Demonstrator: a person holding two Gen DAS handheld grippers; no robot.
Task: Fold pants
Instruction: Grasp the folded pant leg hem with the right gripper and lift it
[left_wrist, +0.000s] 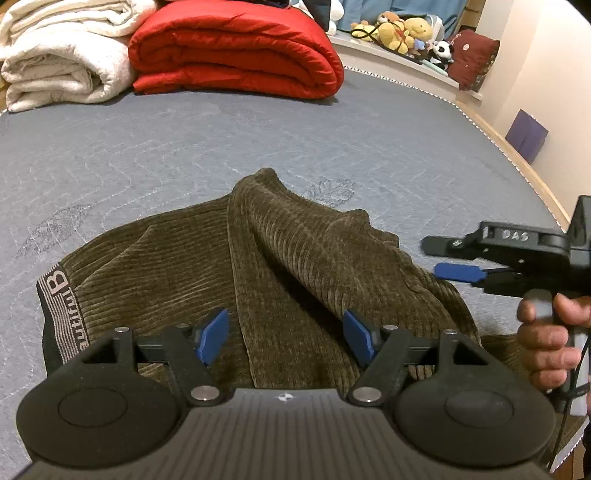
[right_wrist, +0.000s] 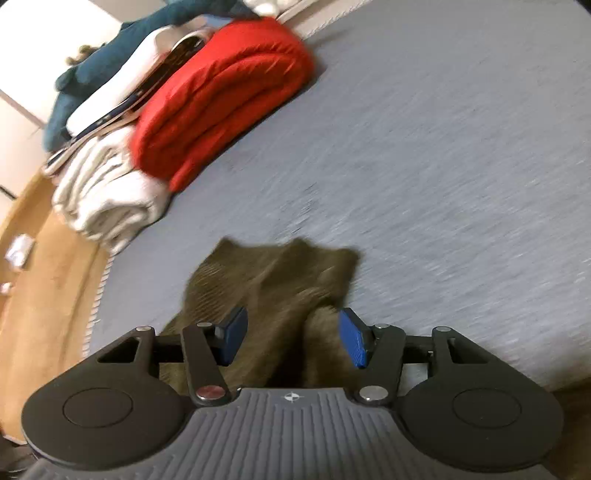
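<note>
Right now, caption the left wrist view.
Open left tool over crumpled olive corduroy pants on a grey mattress; right tool alongside.

A grey quilted mattress (left_wrist: 147, 155) fills the middle. At eleven o'clock lies a folded red quilt (left_wrist: 236, 48), touching a cream blanket (left_wrist: 62, 55) at ten. Stuffed toys (left_wrist: 402, 31) (a panda among them) crowd a ledge at one o'clock, beside a maroon cushion (left_wrist: 474, 59).
</note>
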